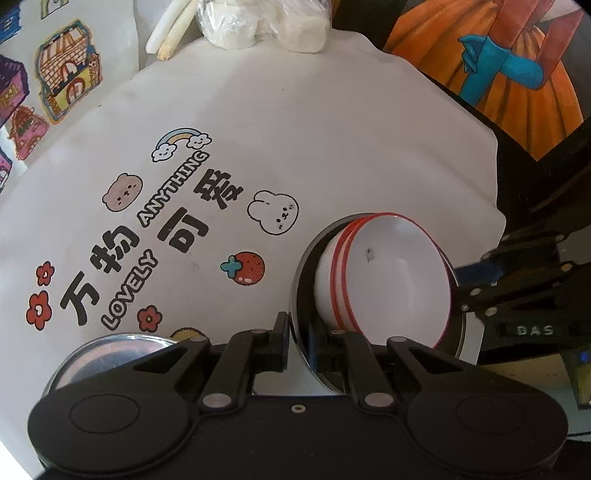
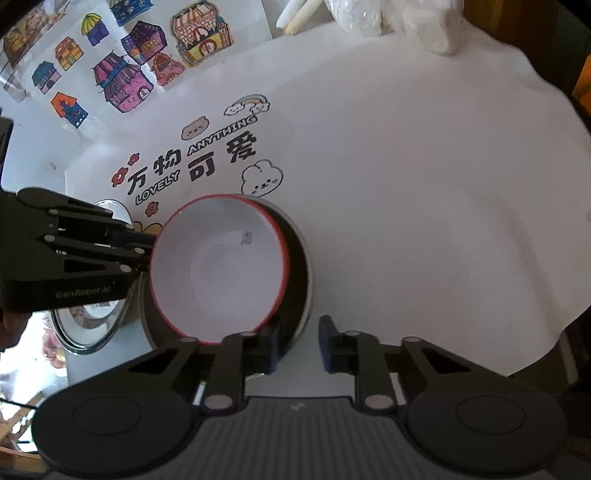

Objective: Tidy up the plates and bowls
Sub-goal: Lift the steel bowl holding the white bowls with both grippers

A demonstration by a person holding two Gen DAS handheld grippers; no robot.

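Observation:
A dark steel bowl (image 1: 301,273) (image 2: 301,273) sits on the white printed cloth and holds two nested white bowls with red rims (image 1: 391,273) (image 2: 221,266). My left gripper (image 1: 299,345) is shut on the steel bowl's near rim. In the right wrist view it (image 2: 147,251) reaches in from the left. My right gripper (image 2: 299,347) straddles the opposite rim with narrow jaws. The rim lies against the left pad, and a strip of cloth shows before the right pad (image 2: 325,343). In the left wrist view the right gripper (image 1: 460,286) is at the bowl's right side.
A second shiny steel dish (image 1: 107,354) (image 2: 88,325) lies beside the left gripper. Plastic-wrapped white lumps (image 1: 258,22) and pale sticks (image 1: 170,29) sit at the far edge. House drawings (image 2: 122,81) lie at the far left. The cloth's edge (image 1: 495,177) drops off at the right beside an orange painting (image 1: 517,66).

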